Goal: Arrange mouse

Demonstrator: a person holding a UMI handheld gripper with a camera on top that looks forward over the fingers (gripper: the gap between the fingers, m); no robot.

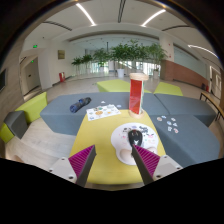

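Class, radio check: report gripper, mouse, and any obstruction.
Gripper open, holding nothing. Mouse on round white pad, just ahead of fingers, apart. Red cup stands beyond; path clear.

no text, label, brand or number can be read. the red cup [136, 85] bears no legible mark, the sheet [102, 112] beside it shows blurred print, and a green wall sign [37, 44], possibly an exit sign, stays unreadable.

We see our gripper [114, 158] as two dark, slim fingers [141, 163]. Each bears a magenta pad [82, 160] on its inner face, roughly triangular in outline.
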